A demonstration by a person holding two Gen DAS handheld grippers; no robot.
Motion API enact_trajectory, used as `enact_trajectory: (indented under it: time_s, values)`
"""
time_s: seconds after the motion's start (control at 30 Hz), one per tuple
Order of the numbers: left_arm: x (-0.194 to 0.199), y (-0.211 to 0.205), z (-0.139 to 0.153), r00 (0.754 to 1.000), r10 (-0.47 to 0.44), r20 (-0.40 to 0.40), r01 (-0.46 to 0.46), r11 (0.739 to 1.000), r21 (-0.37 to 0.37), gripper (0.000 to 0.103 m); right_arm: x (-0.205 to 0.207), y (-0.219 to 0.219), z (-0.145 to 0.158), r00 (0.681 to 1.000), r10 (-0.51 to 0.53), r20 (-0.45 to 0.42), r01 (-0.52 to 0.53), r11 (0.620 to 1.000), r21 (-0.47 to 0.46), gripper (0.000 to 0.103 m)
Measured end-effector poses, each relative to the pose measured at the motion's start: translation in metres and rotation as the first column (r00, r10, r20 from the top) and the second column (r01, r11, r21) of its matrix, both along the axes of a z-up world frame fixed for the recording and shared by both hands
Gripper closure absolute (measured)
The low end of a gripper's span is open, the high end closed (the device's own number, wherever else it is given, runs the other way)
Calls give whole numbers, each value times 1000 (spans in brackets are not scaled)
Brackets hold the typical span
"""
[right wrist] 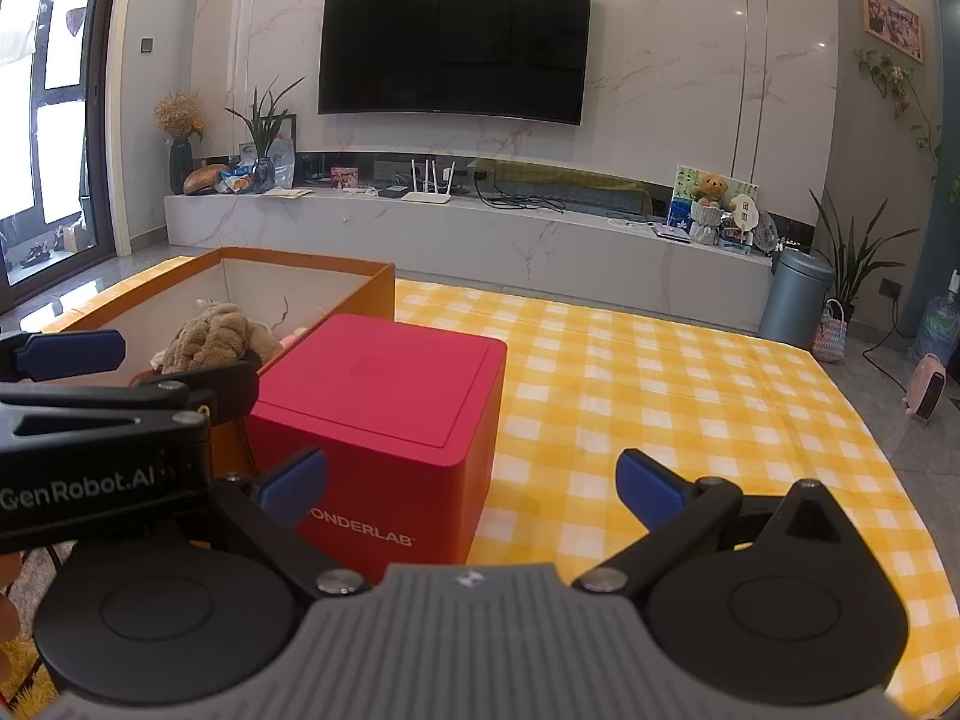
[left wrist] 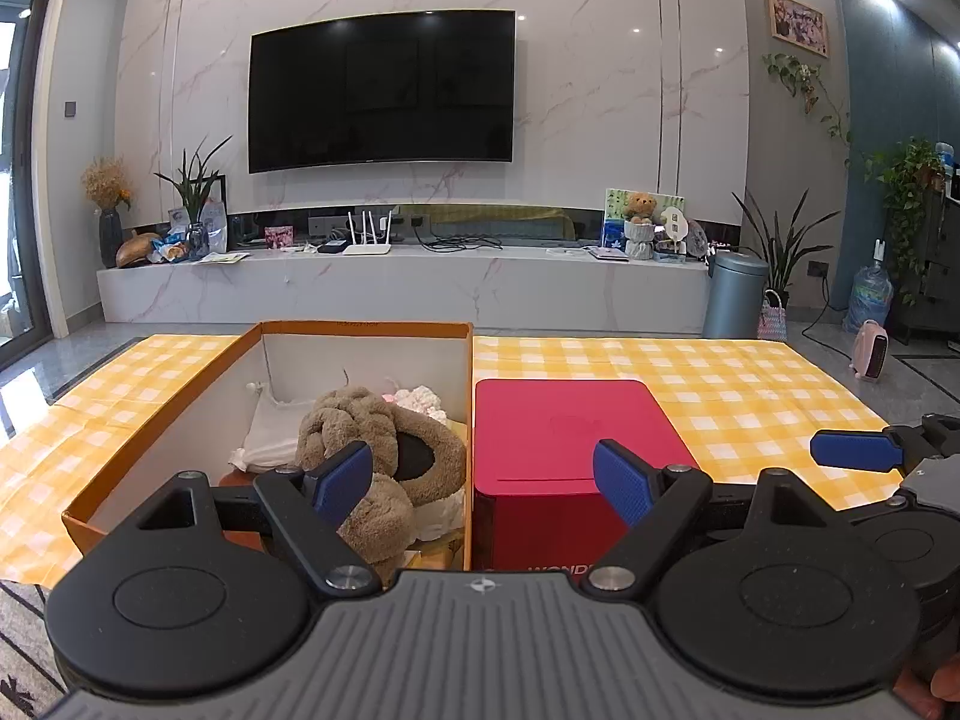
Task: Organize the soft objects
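An open orange box (left wrist: 366, 329) with white inner walls sits on the yellow checked tablecloth (left wrist: 720, 384). Inside it lie brown fluffy soft items (left wrist: 360, 426), a white cloth (left wrist: 270, 438) and something pale pink (left wrist: 417, 399). My left gripper (left wrist: 483, 483) hovers open over the near edge of the box and the red box (left wrist: 570, 426), holding nothing. My right gripper (right wrist: 471, 483) is open too, empty, in front of the red box (right wrist: 384, 384) and the cloth (right wrist: 660, 390). The orange box (right wrist: 312, 261) and the brown items (right wrist: 210, 333) show at the left of the right wrist view.
A closed red cube-shaped box stands right beside the orange box. Beyond the table is a white marble TV bench (left wrist: 390, 282) with a TV (left wrist: 384, 90), a grey bin (left wrist: 735, 294), plants and a small pink heater (left wrist: 873, 351) on the floor.
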State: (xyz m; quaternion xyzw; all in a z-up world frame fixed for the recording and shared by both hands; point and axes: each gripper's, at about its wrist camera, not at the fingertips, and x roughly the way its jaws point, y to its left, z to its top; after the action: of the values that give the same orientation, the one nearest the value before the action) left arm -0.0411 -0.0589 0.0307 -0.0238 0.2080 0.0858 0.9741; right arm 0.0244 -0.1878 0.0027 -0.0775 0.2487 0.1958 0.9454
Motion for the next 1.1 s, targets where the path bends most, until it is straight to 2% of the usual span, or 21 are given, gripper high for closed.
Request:
enact_trajectory:
  time_s: [1.1]
  values:
    - [3, 6, -4, 1000, -2, -29, 1, 1000, -17, 5, -1, 0, -3, 1000, -3, -4, 3, 1000, -18, 3]
